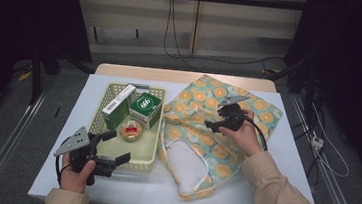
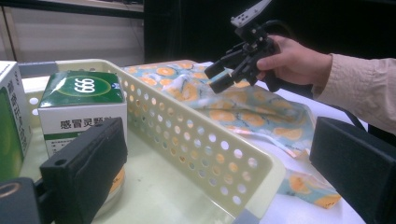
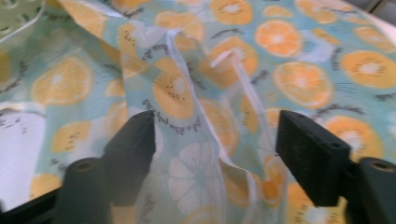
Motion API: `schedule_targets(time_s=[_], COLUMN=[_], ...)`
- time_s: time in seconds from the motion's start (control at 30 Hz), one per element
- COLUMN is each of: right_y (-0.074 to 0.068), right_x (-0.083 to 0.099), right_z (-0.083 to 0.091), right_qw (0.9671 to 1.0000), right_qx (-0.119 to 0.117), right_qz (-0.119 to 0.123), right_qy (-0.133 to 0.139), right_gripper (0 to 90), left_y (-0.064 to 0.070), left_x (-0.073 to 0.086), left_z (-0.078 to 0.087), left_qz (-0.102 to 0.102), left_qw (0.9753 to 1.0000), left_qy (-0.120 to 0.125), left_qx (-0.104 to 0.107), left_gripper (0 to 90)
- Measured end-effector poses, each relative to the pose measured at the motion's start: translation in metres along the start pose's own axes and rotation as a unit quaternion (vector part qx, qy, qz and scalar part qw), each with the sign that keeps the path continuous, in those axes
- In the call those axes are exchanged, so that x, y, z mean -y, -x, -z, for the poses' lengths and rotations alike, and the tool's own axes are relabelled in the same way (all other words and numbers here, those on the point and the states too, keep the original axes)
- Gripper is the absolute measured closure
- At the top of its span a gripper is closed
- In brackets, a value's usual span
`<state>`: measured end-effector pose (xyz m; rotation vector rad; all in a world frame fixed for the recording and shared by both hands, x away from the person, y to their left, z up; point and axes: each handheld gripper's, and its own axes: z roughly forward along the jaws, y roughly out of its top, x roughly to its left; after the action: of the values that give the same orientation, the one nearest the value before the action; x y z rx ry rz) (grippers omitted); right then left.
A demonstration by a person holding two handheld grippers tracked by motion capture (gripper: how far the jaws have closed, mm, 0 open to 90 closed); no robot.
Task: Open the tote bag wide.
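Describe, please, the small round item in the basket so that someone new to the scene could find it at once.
Start at the pale green perforated plastic basket on the left half of the white table. Near its middle, just in front of the green-topped square medicine box, lies a small round flat tin with a red-and-cream label. It is the basket's one round, low item; its neighbours are upright boxes.
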<state>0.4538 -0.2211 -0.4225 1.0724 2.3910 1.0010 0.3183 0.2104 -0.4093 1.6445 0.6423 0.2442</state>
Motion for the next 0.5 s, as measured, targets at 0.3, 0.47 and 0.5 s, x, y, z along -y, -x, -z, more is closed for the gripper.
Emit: schedule_targets(time_s=[0.3, 0.47, 0.5], right_y=[-0.022, -0.019, -0.016], right_x=[0.019, 0.023, 0.023], right_z=[-0.029, -0.028, -0.027], right_qw=[0.9974, 0.9986, 0.9986], right_qx=[-0.043, -0.021, -0.006], right_qz=[0.020, 0.021, 0.030], right_qy=[-0.054, -0.044, -0.043], right_gripper=[13.5, 17.7, 17.8], left_y=[-0.001, -0.001, -0.001], left_x=[0.000, 0.001, 0.001], left_z=[0.001, 0.000, 0.000], left_qz=[0.002, 0.003, 0.002], left_qw=[1.0000, 1.0000, 1.0000], left_qy=[0.000, 0.000, 0.000], left_qx=[0.000, 0.000, 0.001], left_gripper=[3.7, 3.7, 3.7])
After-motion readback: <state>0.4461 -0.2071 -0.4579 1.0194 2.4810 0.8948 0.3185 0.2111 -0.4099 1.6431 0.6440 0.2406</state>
